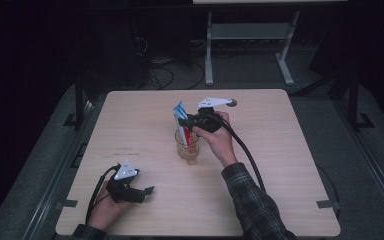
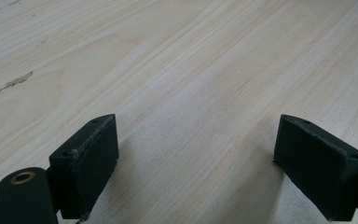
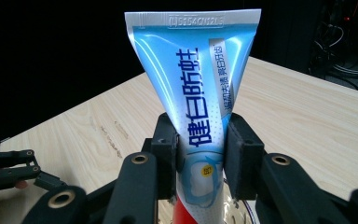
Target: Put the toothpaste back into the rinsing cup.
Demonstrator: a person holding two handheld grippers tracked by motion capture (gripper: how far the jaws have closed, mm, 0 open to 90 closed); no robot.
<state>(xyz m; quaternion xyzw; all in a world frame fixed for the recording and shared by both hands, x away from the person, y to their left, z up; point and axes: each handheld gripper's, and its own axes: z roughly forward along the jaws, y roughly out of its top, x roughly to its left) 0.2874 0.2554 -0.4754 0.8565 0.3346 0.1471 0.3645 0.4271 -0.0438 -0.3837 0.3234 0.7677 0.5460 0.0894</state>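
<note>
Pinching the toothpaste tube [image 3: 193,93] upright, the right gripper [image 1: 189,121] holds it standing in the glass cup [image 1: 187,150]; the left gripper [image 1: 147,191] idles on the surface [image 1: 290,150], jaws wide.

One tube [image 1: 181,116] is standing in one glass [image 1: 187,148], and two grippers, left [image 1: 147,191] and right [image 1: 184,121], are sitting beside the glass on one table [image 1: 280,150].

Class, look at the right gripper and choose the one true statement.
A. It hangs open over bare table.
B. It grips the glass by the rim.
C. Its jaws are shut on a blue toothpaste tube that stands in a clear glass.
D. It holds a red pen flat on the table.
C: the right gripper has its jaws pressed on both sides of the toothpaste tube, whose lower end sits inside the glass.
</note>
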